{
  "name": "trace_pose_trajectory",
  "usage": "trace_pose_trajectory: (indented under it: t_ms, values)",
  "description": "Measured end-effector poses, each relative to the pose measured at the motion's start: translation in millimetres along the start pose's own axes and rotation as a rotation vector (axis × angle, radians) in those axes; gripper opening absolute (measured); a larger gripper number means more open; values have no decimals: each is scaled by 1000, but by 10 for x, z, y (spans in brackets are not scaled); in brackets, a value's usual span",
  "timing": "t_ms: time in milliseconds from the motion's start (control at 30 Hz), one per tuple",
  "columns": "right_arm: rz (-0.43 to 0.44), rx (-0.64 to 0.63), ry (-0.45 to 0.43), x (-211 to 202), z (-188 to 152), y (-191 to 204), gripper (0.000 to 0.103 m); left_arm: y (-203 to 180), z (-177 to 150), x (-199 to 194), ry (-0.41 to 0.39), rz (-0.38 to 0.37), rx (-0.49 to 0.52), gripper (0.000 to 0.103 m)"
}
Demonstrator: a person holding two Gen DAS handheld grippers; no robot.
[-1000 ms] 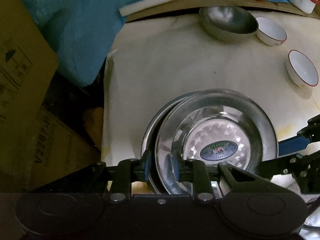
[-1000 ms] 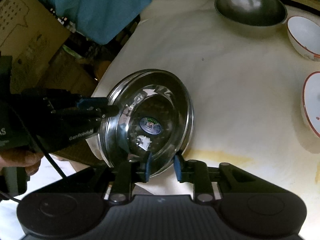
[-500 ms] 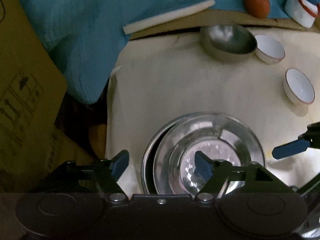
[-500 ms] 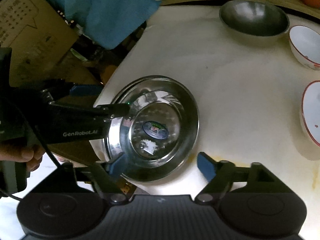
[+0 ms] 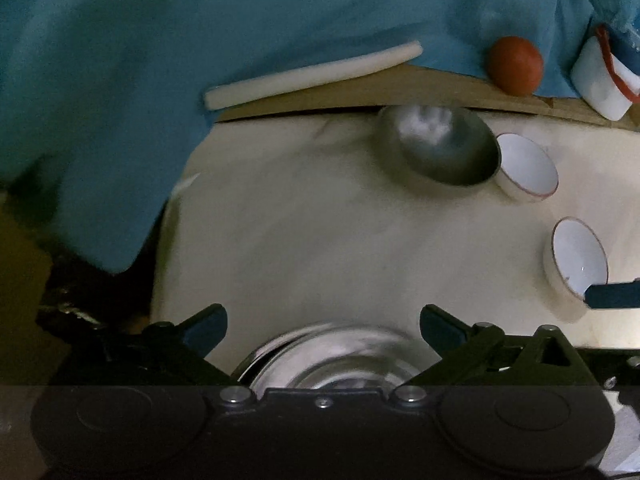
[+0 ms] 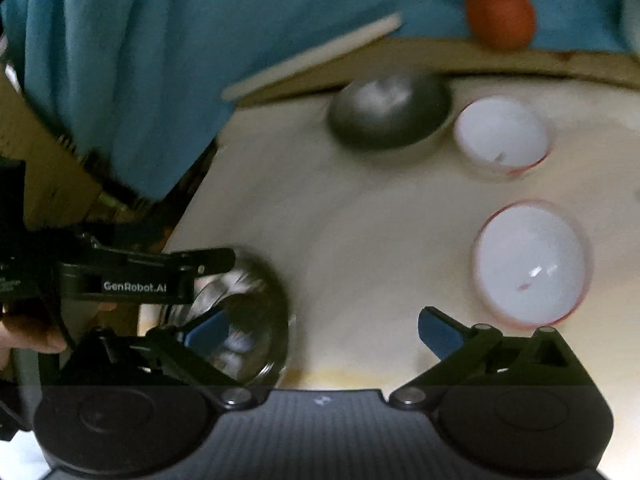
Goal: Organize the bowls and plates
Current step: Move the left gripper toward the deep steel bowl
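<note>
Steel plates (image 5: pixel 336 360) are sitting stacked on the cream table (image 5: pixel 320 240) w/ left gripper (image 5: pixel 324 326) & right gripper (image 6: pixel 322 330) both hanging wide open, holding nothing.

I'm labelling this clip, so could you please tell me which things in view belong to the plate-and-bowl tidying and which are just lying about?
Belong to the job:
stacked steel plates
steel bowl
far white bowl
near white bowl

Just lying about:
orange ball
white foam rod
blue cloth
white tub
</note>
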State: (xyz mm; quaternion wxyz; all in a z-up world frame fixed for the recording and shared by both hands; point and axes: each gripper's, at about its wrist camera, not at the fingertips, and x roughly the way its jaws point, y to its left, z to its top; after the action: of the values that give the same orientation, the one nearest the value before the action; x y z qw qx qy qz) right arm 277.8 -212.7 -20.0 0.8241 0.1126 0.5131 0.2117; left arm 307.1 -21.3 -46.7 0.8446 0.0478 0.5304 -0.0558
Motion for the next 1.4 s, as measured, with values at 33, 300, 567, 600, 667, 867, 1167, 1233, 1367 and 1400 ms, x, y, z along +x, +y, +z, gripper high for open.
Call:
trace_pose_trajectory:
  t_ms: [33,300,567,600,667,867,1167,1233,1367,1400]
  values:
    - [-16,-5,-22,-42,17,-45,103,-33,44,36,-1,-3,-1,102]
    - [-117,-29,-151,-149,299,-271,103,-200,404,273,-27,-8,-14,102]
    - [-165,-85,-173,-9,618,-480,103,-248,691,492,-27,4,-37,102]
    - [-168,-96,-173,8,646,-495,103,-247,713,521,-29,1,-49,102]
    - [-170,-113,-174,51,709,-528,103,-240,753,578,-29,6,-77,102]
    - [-139,-118,-160,193,907,-632,103,-236,838,712,-22,0,-144,102]
    - [-93,-119,-130,466,1172,-748,102,-252,889,903,10,6,-188,102]
    - [-82,-114,-126,528,1220,-766,102,-261,897,935,16,6,-192,102]
    - [-73,-100,-116,638,1290,-774,95,-280,908,957,29,31,-201,102]
    - [-71,-103,-114,663,1303,-768,94,-283,915,958,32,30,-203,102]
